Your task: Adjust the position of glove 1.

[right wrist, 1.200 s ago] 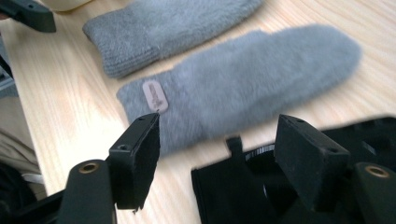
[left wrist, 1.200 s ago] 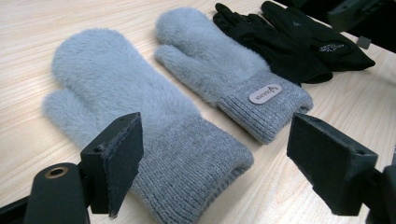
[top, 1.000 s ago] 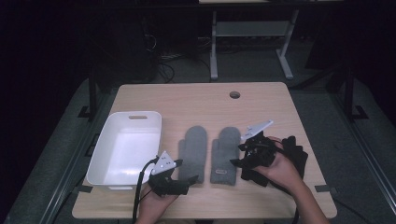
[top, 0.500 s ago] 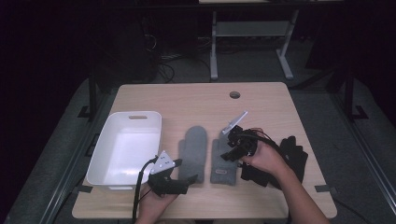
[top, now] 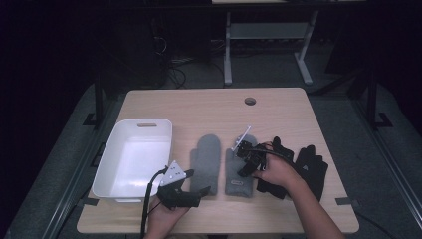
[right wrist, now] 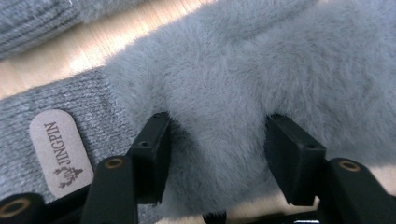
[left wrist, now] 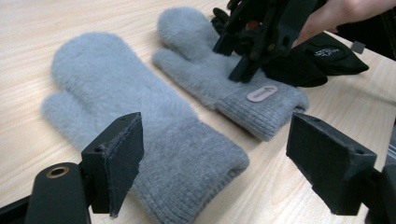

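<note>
Dark floor and black shadow surround the pale wooden table (top: 209, 107), which fills the middle of the high view with a small round hole near its far edge. At the left of the frame stands the white rectangular plastic tub (top: 133, 157), with a slot handle in its far rim. Just right of it, in the centre, lie two fluffy grey knitted mittens side by side, tips toward the top of the frame: the left grey mitten (top: 207, 160) and the right grey mitten (top: 239, 169), the latter bearing a small pale label (right wrist: 60, 151) on its ribbed cuff. Further right lies a pair of black gloves (top: 304, 167), partly under the person's right hand.

At the lower centre of the frame, the left gripper (top: 191, 189) hovers near the cuff of the left grey mitten; in the left gripper view its jaws stand wide apart with nothing between them. The right gripper (top: 245, 167) points down onto the right grey mitten. Its jaws have just been closing, and in the right gripper view they sink into the fluffy pile (right wrist: 215, 112) just above the cuff, with a ridge of fabric bunched between the pads.
</note>
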{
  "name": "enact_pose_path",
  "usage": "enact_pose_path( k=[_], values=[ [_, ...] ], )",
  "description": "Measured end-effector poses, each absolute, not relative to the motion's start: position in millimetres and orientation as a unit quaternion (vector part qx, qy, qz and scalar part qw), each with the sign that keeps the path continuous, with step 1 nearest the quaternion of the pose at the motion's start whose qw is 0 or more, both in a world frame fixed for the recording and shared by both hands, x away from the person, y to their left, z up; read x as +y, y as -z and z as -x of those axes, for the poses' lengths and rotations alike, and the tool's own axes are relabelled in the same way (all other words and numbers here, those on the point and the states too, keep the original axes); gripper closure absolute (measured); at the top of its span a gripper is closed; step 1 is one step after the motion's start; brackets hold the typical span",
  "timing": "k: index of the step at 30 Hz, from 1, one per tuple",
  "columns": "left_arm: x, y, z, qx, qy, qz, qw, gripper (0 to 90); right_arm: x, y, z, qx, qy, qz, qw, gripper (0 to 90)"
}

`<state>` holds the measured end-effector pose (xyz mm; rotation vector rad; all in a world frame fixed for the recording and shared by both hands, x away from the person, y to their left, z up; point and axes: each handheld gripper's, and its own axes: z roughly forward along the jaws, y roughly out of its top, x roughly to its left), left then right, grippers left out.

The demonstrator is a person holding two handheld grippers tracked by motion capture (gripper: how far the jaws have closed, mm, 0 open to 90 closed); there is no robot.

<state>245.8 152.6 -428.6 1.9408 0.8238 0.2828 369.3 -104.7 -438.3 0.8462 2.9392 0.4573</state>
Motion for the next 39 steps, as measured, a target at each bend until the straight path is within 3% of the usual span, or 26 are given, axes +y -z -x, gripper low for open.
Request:
enact_pose_path(
  k=[7,14,20,39],
  values=[
    [150,427,-242,0.332,-0.116,-0.799,0.487,18.7,-101,438,-364,0.951,-0.145,-0.272,0.035,56.1],
    [147,429,-241,0.327,-0.114,-0.804,0.483,18.7,-99,437,-361,0.951,-0.153,-0.266,0.041,73.7],
    [148,428,-241,0.327,-0.116,-0.804,0.484,18.7,-106,433,-361,0.945,-0.174,-0.275,0.040,80.8],
    [150,424,-237,0.328,-0.125,-0.796,0.494,18.7,-117,379,-353,0.924,-0.241,-0.291,0.056,82.8]
  ],
)
